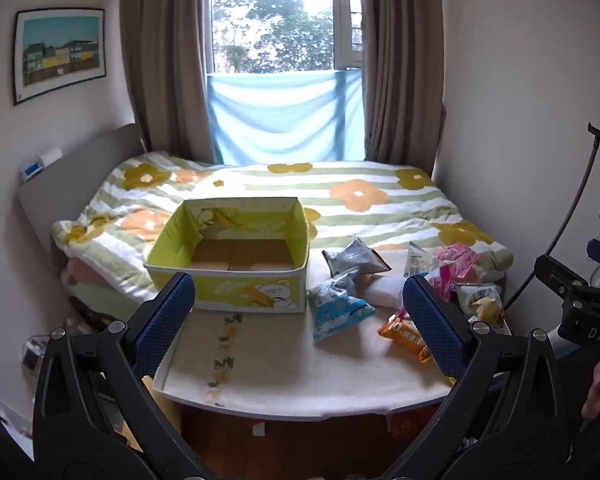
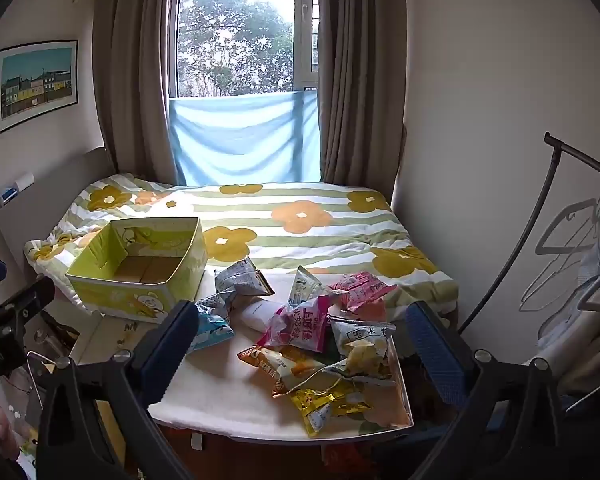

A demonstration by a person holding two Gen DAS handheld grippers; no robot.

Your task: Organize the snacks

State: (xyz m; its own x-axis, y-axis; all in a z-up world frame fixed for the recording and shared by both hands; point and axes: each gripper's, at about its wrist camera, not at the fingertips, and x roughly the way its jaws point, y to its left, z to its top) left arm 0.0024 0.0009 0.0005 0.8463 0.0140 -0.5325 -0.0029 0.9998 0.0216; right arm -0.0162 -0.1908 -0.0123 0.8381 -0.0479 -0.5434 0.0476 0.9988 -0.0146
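Note:
An empty green and yellow storage box (image 1: 228,252) stands at the back left of a white table (image 1: 284,376); it also shows in the right wrist view (image 2: 140,268). Several snack packets lie in a heap to its right: a blue one (image 1: 340,314), grey ones (image 1: 354,258), an orange one (image 2: 280,366), pink ones (image 2: 300,326), a yellow one (image 2: 328,402) and a white chip bag (image 2: 362,344). My left gripper (image 1: 298,316) is open and empty in front of the box. My right gripper (image 2: 300,344) is open and empty above the table's near edge, facing the heap.
A bed with a flowered quilt (image 1: 340,196) lies behind the table, under a curtained window (image 1: 284,60). A clothes rack with hangers (image 2: 572,240) stands at the right. Clutter sits on the floor at the left (image 2: 20,400).

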